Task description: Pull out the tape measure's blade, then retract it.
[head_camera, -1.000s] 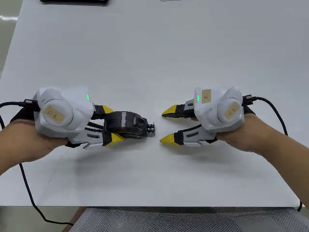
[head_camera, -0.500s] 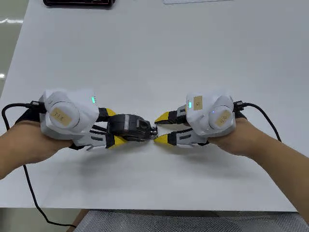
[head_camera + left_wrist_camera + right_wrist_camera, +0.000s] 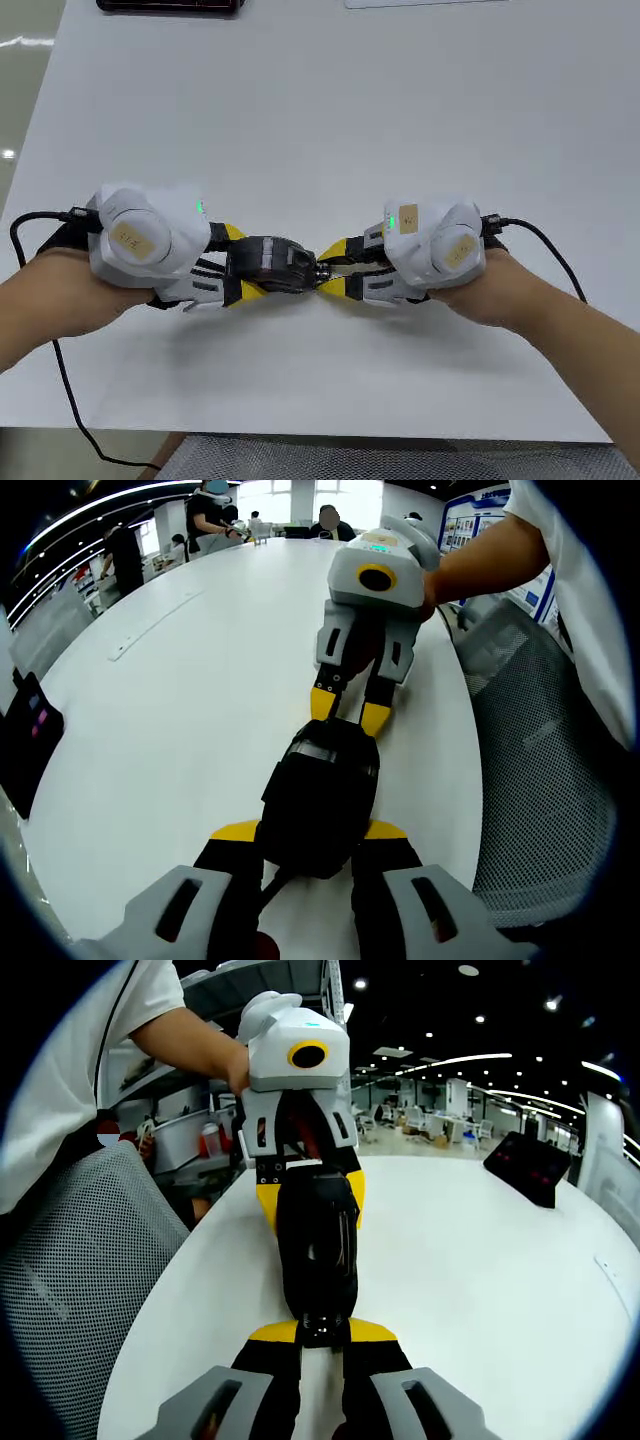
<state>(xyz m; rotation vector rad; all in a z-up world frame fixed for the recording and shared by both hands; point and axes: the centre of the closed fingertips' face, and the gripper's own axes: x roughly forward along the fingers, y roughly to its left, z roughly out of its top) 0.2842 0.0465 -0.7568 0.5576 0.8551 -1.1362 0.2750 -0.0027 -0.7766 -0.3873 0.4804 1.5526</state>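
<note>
1. Currently our left gripper [image 3: 243, 262] is clamped across the black tape measure [image 3: 270, 264], one jaw on either side. That anchors the body so a pull won't drag it along
2. Our right gripper [image 3: 333, 268] faces it nose to nose, jaws closed in on the end hook [image 3: 322, 1328] at the mouth. In the right gripper view the tab sits squeezed between the yellow tips, so we read it as gripped
3. Both grippers line up on one axis. We judge that deliberate: a straight pull keeps the blade from kinking at the mouth
4. Tape measure sits between the two grippers, low over the white table [image 3: 350, 120], near its front edge. We can't tell if it touches the surface
5. No blade is out yet, so we're at the start of the pull. Next move calls for the right hand drawing away along the axis while the left holds firm
6. Risk: the hook is small and may slip from the tips. On retract, feed it in slowly so it doesn't snap back
</note>
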